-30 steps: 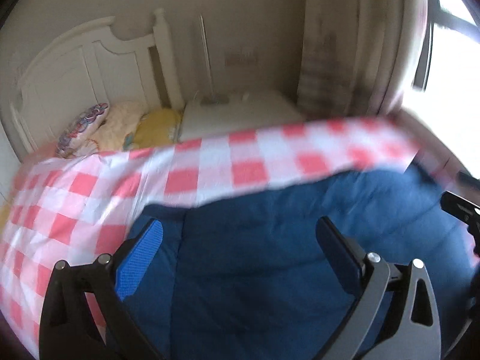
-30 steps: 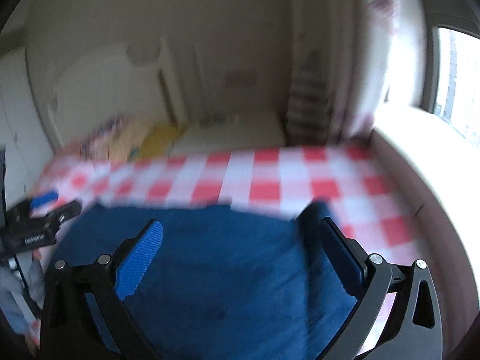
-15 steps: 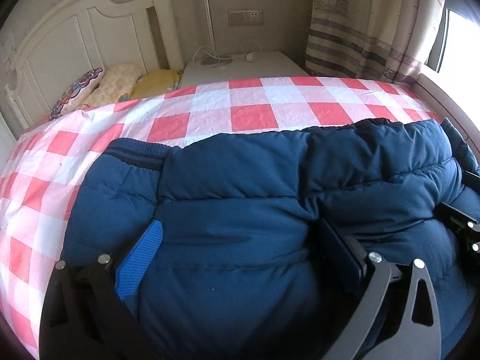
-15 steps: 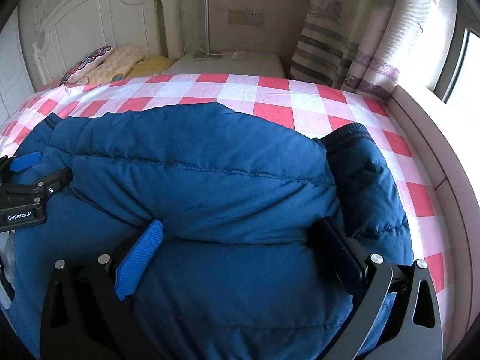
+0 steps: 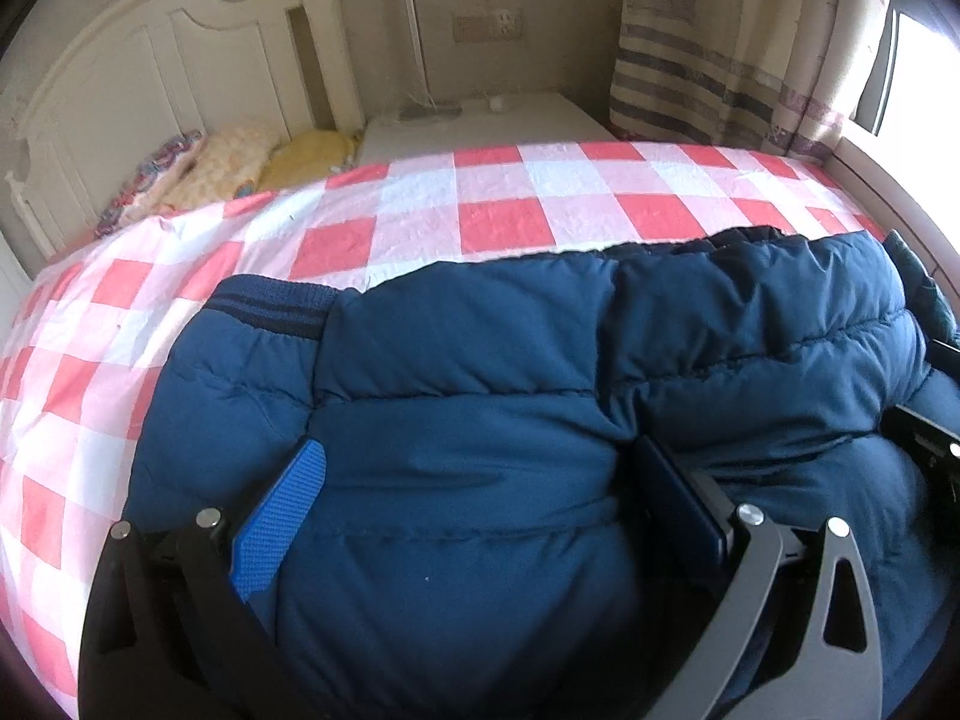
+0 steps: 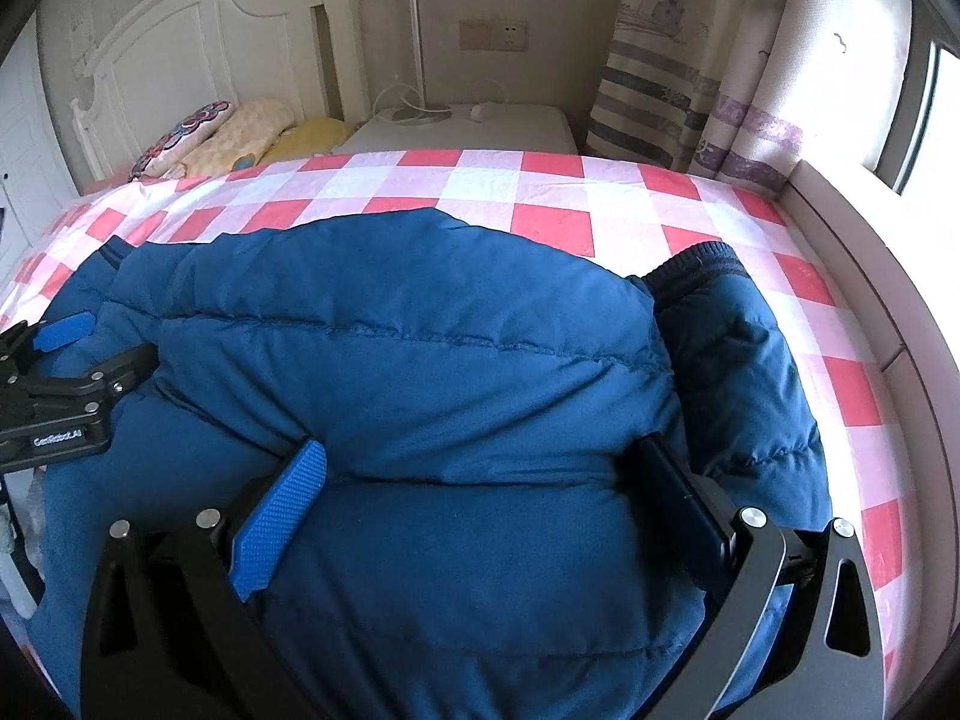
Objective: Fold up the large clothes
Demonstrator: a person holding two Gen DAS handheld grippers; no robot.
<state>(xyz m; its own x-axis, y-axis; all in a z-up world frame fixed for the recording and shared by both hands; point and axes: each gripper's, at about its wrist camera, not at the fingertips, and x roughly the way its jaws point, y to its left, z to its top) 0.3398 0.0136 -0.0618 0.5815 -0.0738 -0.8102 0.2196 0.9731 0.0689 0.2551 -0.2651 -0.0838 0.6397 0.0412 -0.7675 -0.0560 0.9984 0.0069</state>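
A dark blue puffer jacket (image 5: 480, 372) lies on the red-and-white checked bed sheet (image 5: 504, 204), its upper half doubled over the lower half. My left gripper (image 5: 480, 498) stands wide open, with the padded fold bulging between its fingers. In the right wrist view the same jacket (image 6: 420, 330) fills the near field, a ribbed cuff (image 6: 696, 267) at its right. My right gripper (image 6: 480, 498) is wide open over the fold too. The left gripper (image 6: 54, 396) shows at the left edge of the right wrist view.
A white headboard (image 6: 198, 54) and pillows (image 6: 240, 132) are at the bed's far left. A white bedside cabinet (image 6: 480, 126) with a lamp stands behind the bed. Striped curtains (image 6: 690, 72) and a window ledge (image 6: 870, 276) run along the right.
The jacket has been flipped over onto itself and has settled on the bed. Both grippers have dropped lower and closer to it; their jaws stay wide open.
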